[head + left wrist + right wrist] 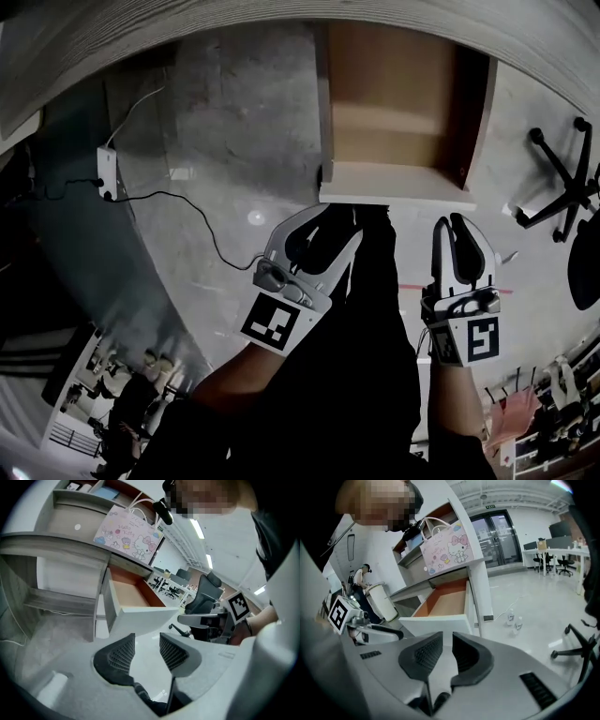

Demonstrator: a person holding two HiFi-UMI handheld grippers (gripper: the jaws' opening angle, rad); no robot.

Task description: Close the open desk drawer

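Observation:
The desk drawer (403,103) stands pulled out from under the desk, its brown inside bare and its pale front panel (394,192) facing me. My left gripper (333,217) hovers just short of the panel's left half, its jaws apart with nothing between them. My right gripper (459,223) hangs a little short of the panel's right end, its jaws a narrow gap apart and empty. In the left gripper view the drawer front (145,618) lies beyond the left gripper (146,641). The right gripper view shows the drawer front (436,623) just past the right gripper (447,641).
A pink cartoon gift bag (129,531) stands on the desk top above the drawer. An office chair base (562,183) is on the floor to the right. A white power strip (106,173) with a black cable lies under the desk at left. Two small bottles (513,620) stand on the floor.

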